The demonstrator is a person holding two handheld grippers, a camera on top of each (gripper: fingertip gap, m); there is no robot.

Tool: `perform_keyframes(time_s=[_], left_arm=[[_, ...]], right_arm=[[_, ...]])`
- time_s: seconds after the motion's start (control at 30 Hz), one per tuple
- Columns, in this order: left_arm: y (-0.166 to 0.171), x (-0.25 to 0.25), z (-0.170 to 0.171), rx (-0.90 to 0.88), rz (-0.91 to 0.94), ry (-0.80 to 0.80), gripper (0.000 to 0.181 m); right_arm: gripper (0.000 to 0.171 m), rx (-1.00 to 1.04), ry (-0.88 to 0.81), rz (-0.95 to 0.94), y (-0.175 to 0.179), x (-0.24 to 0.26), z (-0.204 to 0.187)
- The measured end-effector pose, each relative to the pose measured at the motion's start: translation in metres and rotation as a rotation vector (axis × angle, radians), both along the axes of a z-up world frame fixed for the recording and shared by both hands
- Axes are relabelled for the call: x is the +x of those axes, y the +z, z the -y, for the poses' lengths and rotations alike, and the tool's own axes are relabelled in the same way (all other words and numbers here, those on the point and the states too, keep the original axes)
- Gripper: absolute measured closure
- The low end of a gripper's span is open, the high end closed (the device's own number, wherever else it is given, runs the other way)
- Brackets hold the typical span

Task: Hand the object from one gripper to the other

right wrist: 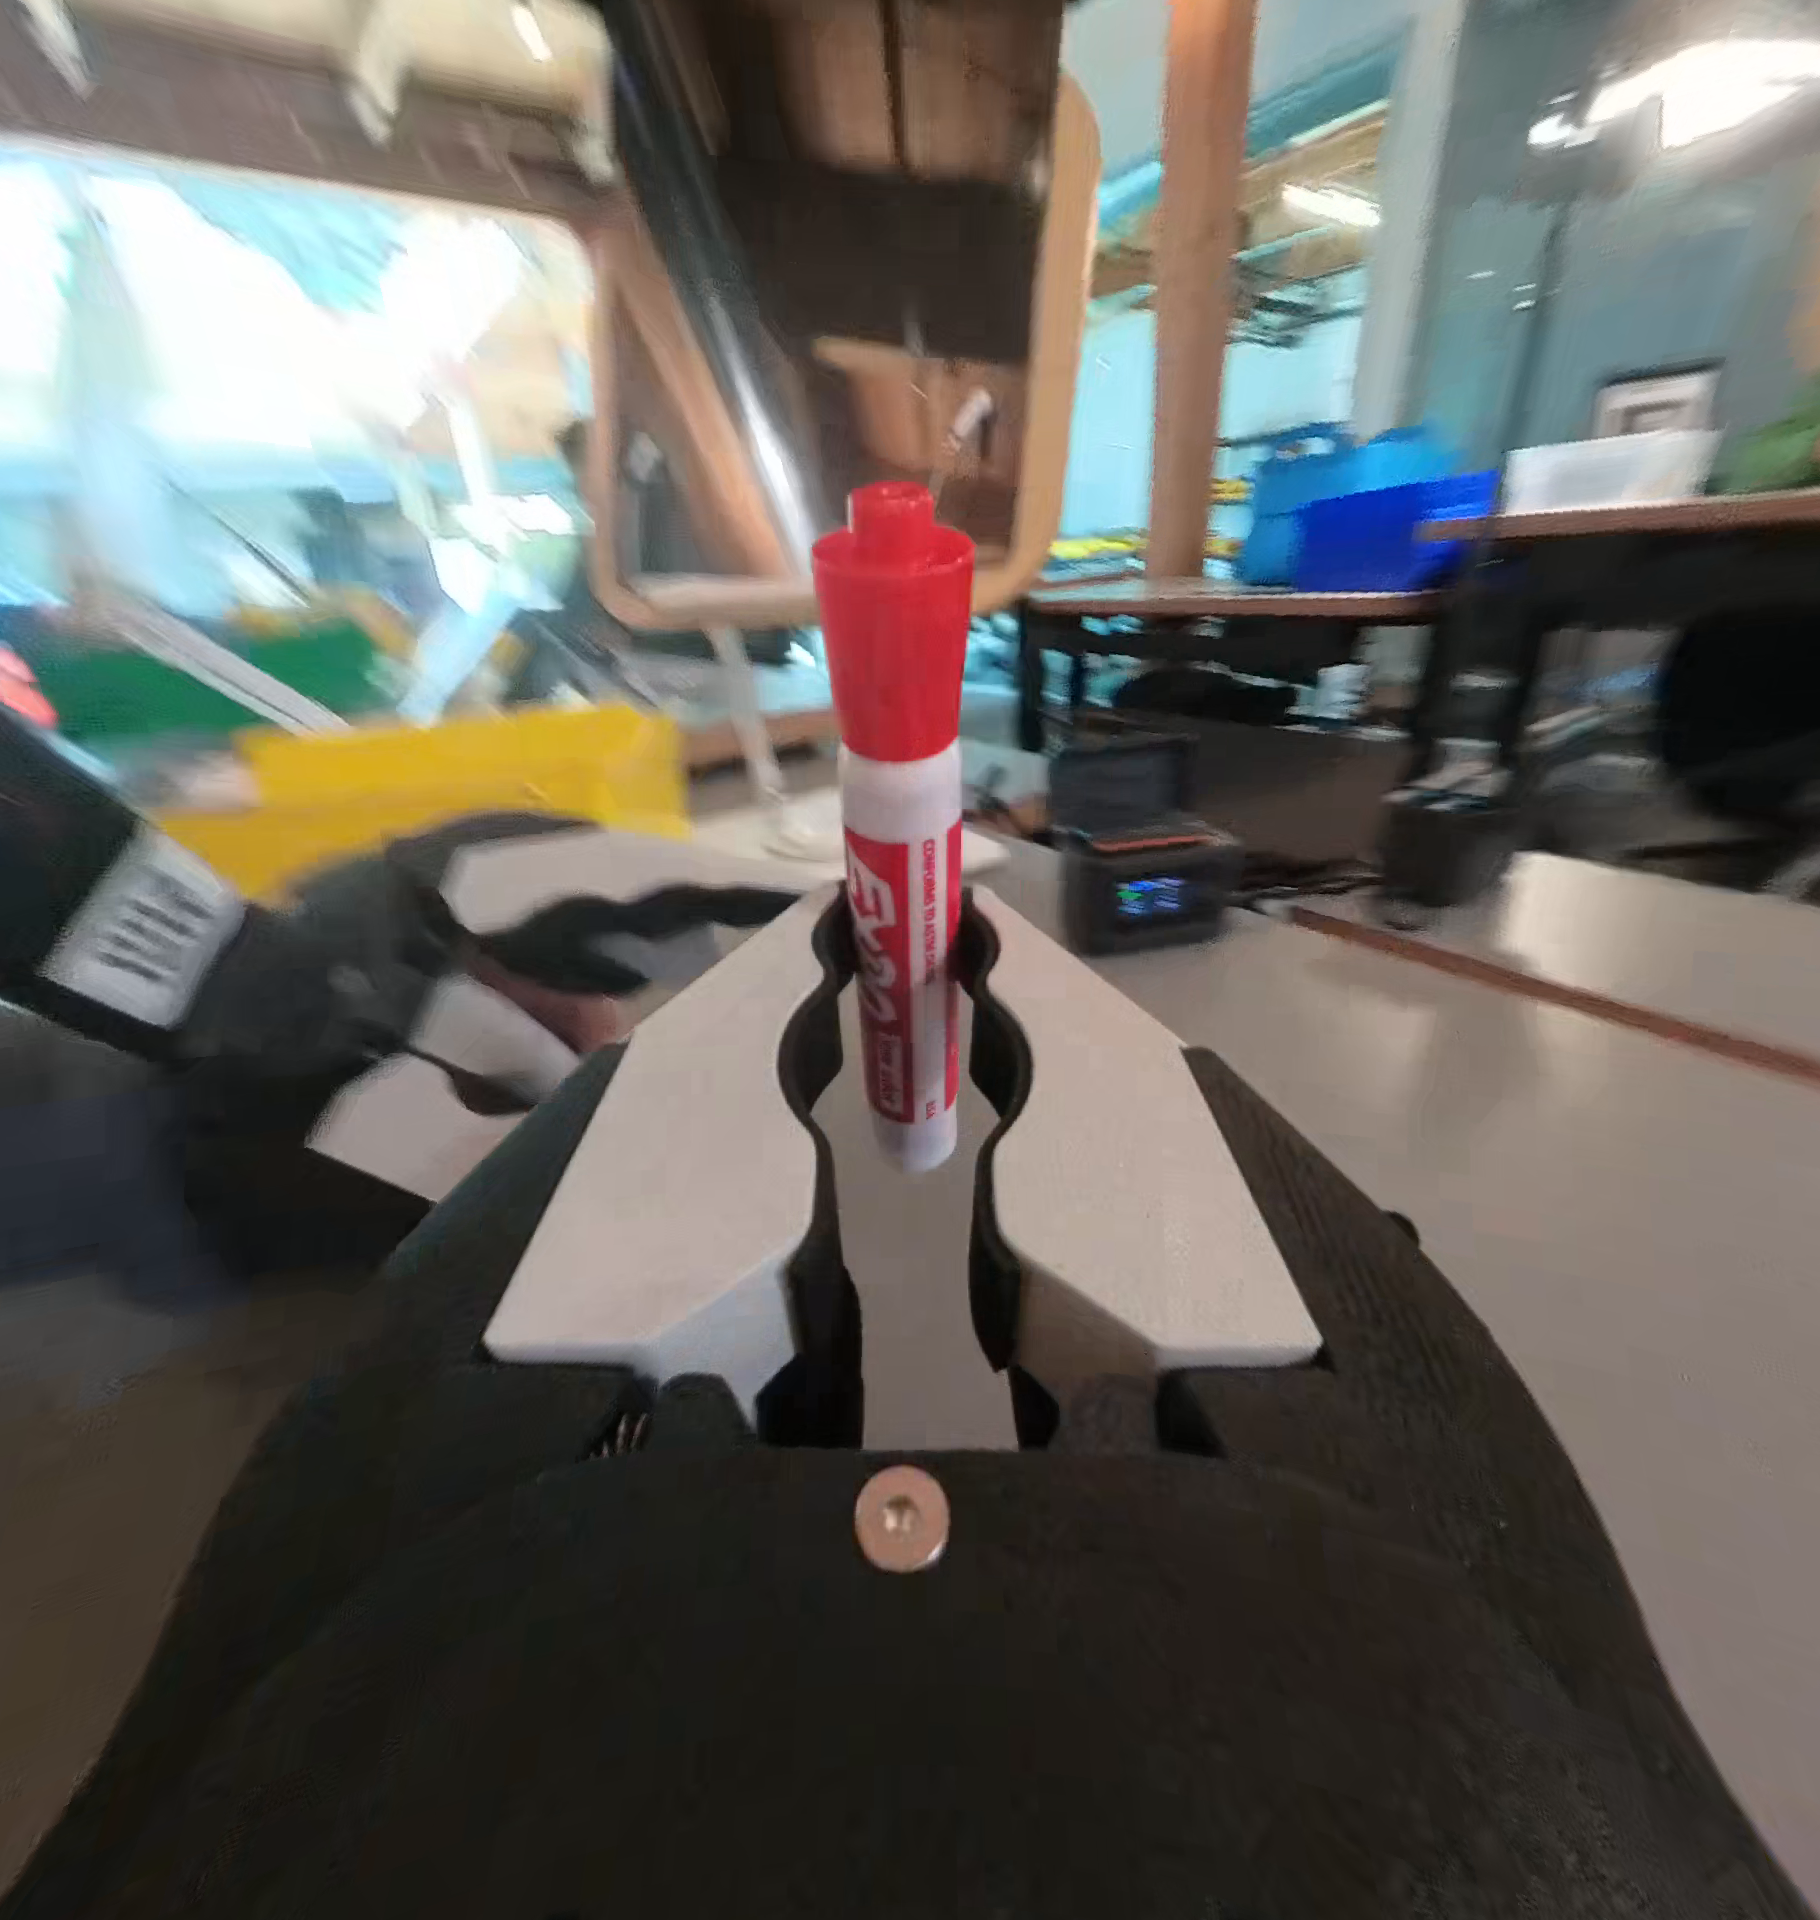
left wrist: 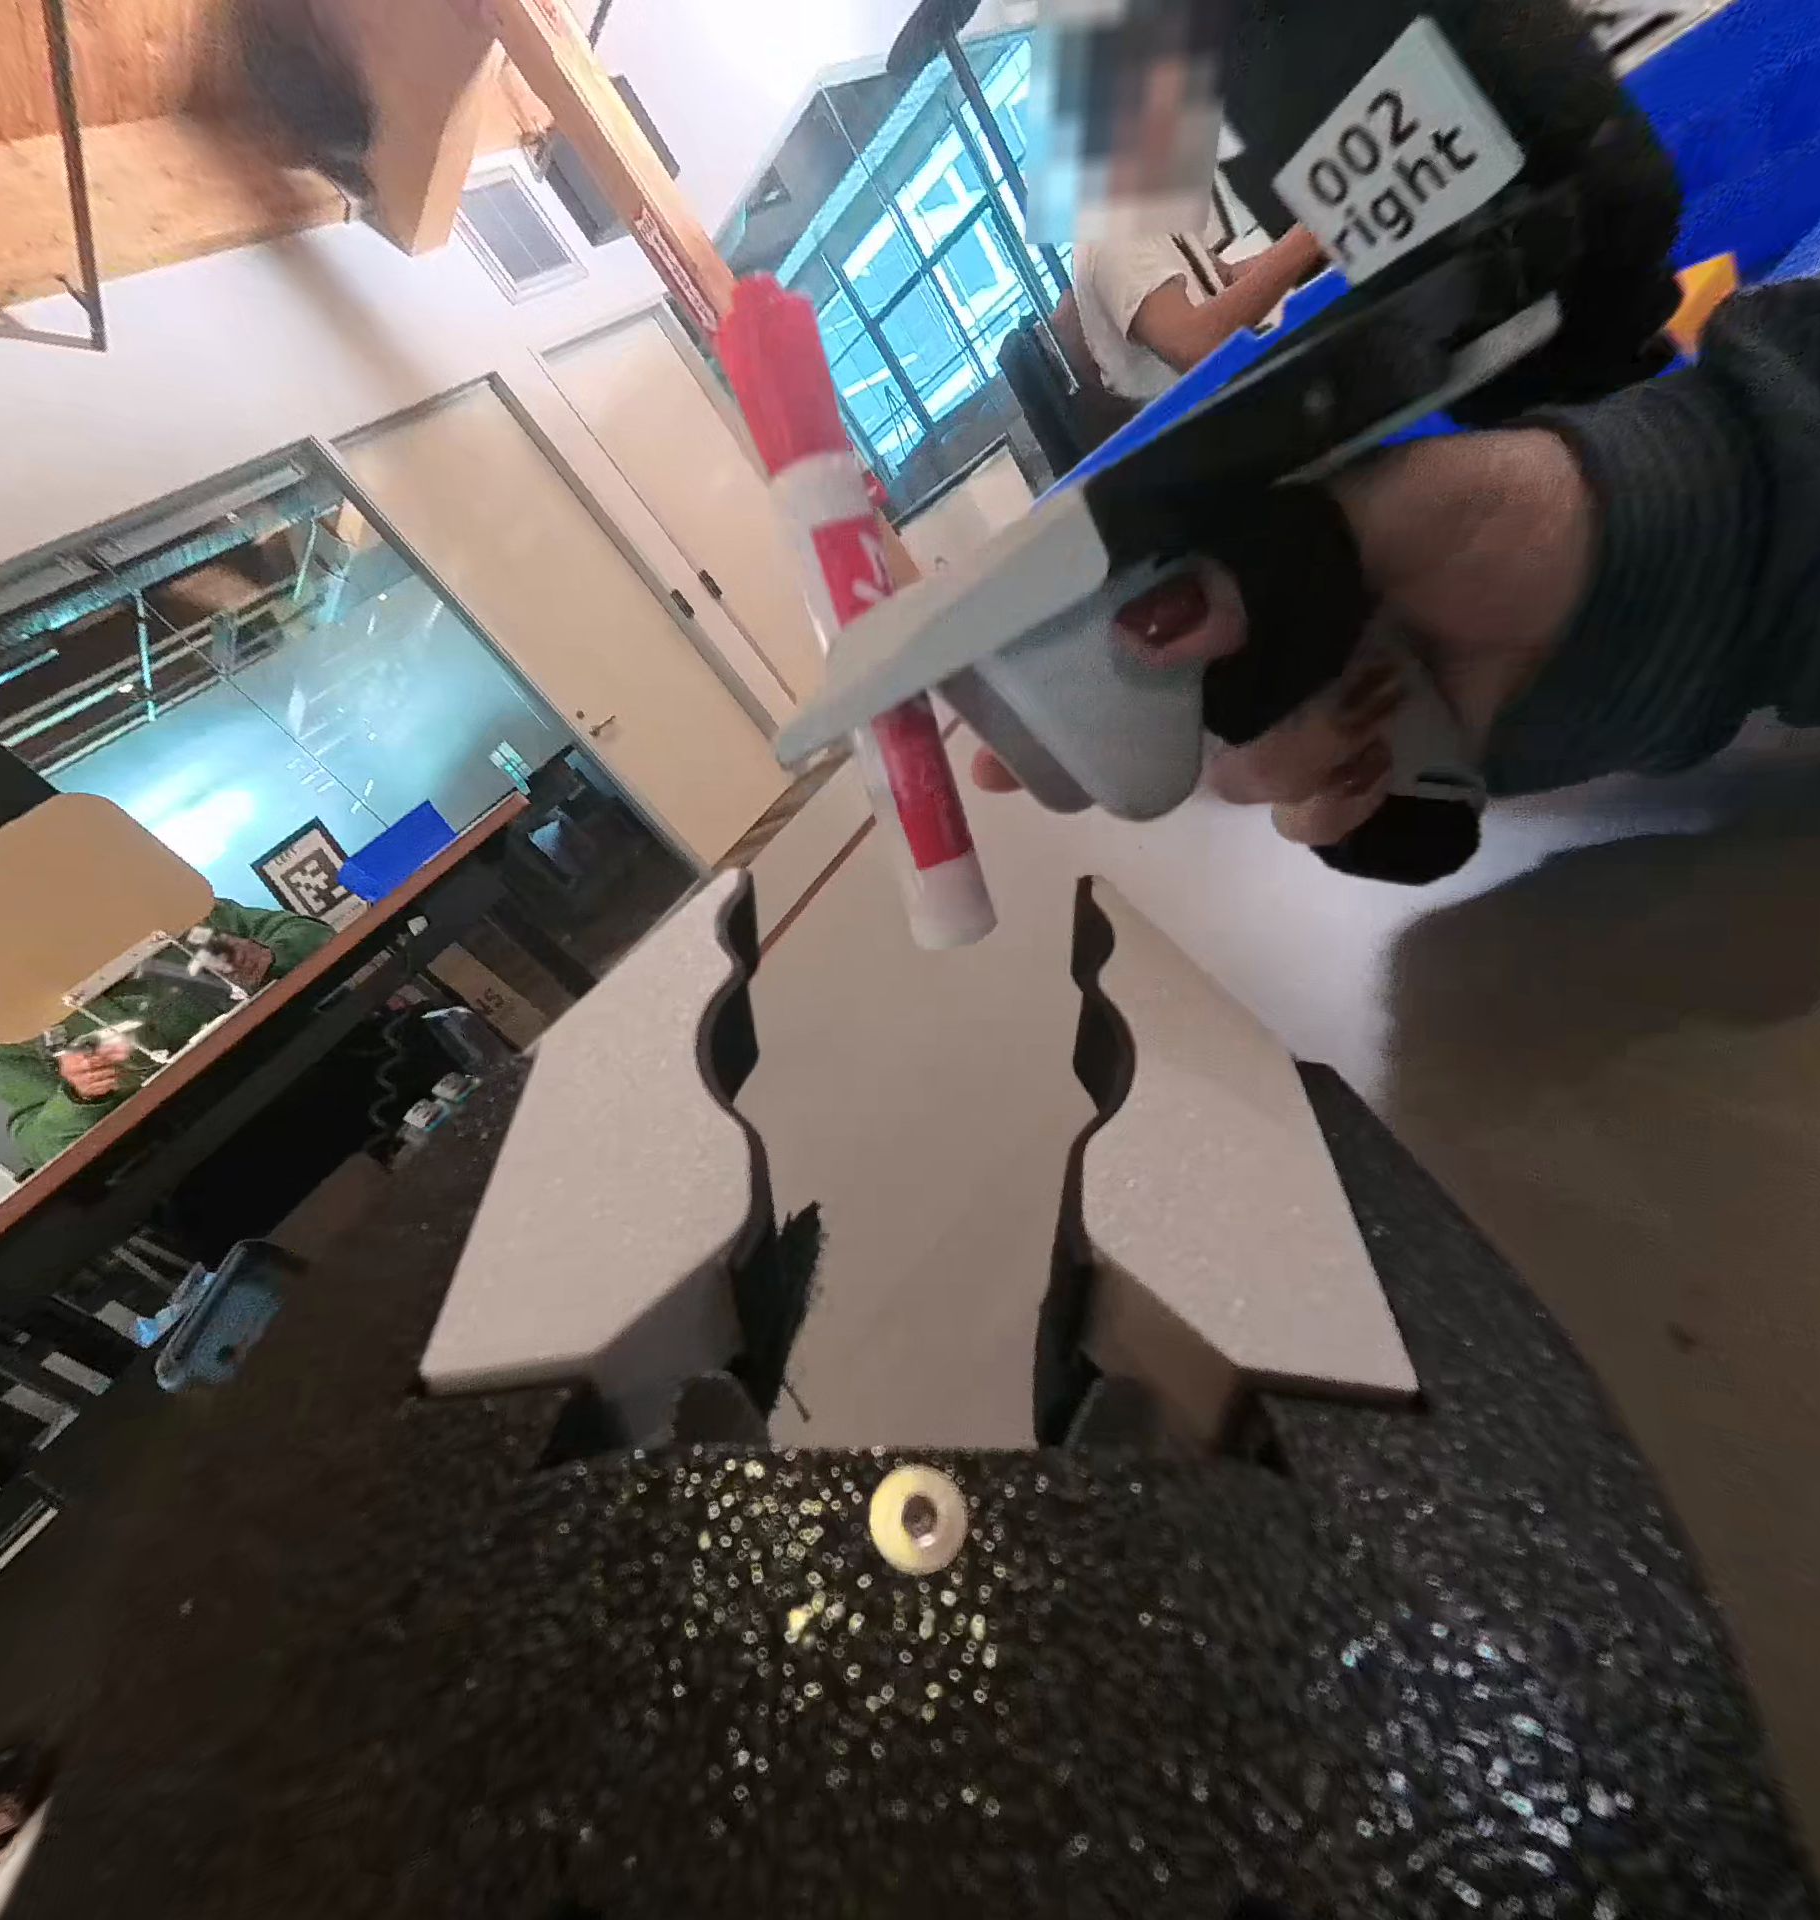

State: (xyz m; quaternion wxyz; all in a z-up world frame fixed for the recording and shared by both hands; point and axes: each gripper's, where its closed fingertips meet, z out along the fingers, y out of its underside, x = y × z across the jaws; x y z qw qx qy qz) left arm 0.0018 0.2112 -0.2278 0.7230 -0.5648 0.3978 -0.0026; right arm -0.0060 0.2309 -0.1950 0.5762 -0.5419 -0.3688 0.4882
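Note:
A red and white marker with a red cap (right wrist: 901,831) stands upright between the tips of my right gripper (right wrist: 898,920), which is shut on its barrel. In the left wrist view the same marker (left wrist: 864,623) hangs tilted from the right gripper (left wrist: 916,665), held by a gloved hand (left wrist: 1488,582). My left gripper (left wrist: 916,904) is open and empty just below the marker's white lower end, not touching it. In the right wrist view the left gripper (right wrist: 532,956) shows blurred at the left, beside and below the marker.
A pale tabletop (right wrist: 1508,1195) lies under both grippers. A small black device with a screen (right wrist: 1145,883) and a yellow bin (right wrist: 449,769) stand at its far side. People sit at a long desk (left wrist: 262,1039) to the left and another behind (left wrist: 1145,312).

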Motion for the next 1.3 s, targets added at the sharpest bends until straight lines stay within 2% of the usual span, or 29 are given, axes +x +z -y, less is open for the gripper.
perform_keyframes(time_s=[0.13, 0.23, 0.37, 0.4, 0.53, 0.57, 0.6, 0.67, 0.77, 0.83, 0.93, 1.0, 1.07, 1.2, 1.3], left_arm=[[0.0, 0.0, 0.0, -0.064, 0.048, -0.013, 0.133], [0.002, 0.0, 0.002, -0.1, 0.104, -0.051, 0.136], [0.009, 0.005, 0.012, -0.083, 0.143, -0.131, 0.15], [0.009, 0.006, 0.013, -0.076, 0.137, -0.142, 0.161], [0.004, 0.002, 0.005, -0.154, 0.159, -0.11, 0.165], [0.003, -0.002, 0.001, -0.181, 0.185, -0.088, 0.165], [0.004, -0.009, -0.004, -0.199, 0.221, -0.061, 0.165], [0.008, -0.022, -0.011, -0.24, 0.324, -0.042, 0.165], [0.016, -0.038, -0.015, -0.285, 0.478, -0.056, 0.164], [0.015, -0.038, -0.014, -0.342, 0.529, -0.102, 0.164], [0.012, -0.035, -0.013, -0.403, 0.544, -0.143, 0.164], [0.009, -0.032, -0.013, -0.421, 0.527, -0.148, 0.164], [0.006, -0.027, -0.013, -0.436, 0.497, -0.157, 0.164], [-0.006, -0.009, -0.005, -0.499, 0.39, -0.22, 0.164], [-0.014, 0.002, 0.0, -0.522, 0.304, -0.252, 0.164]], right_arm=[[0.154, -0.141, 0.212, -0.182, 0.017, -0.001, 0.021], [0.154, -0.201, 0.297, -0.211, 0.019, -0.005, 0.03], [0.154, -0.196, 0.311, -0.163, 0.011, -0.011, 0.034], [0.154, -0.191, 0.31, -0.154, 0.01, -0.012, 0.034], [0.153, -0.149, 0.251, -0.133, 0.006, -0.013, 0.029], [0.147, -0.122, 0.216, -0.148, 0.009, -0.012, 0.026], [0.135, -0.087, 0.173, -0.171, 0.013, -0.009, 0.022], [0.118, 0.015, 0.09, -0.171, 0.017, -0.003, 0.017], [0.112, 0.247, -0.125, -0.05, 0.014, 0.005, 0.002], [0.113, 0.474, -0.32, 0.058, 0.013, 0.014, -0.008], [0.109, 0.905, -0.52, 0.317, 0.006, 0.014, -0.009], [0.084, 1.172, -0.551, 0.456, -0.001, 0.005, 0.002], [0.077, 1.282, -0.52, 0.508, -0.006, -0.004, 0.011], [0.077, 1.406, -0.556, 0.644, -0.015, -0.005, 0.004], [0.09, 1.454, -0.6, 0.702, -0.016, -0.003, -0.001]])
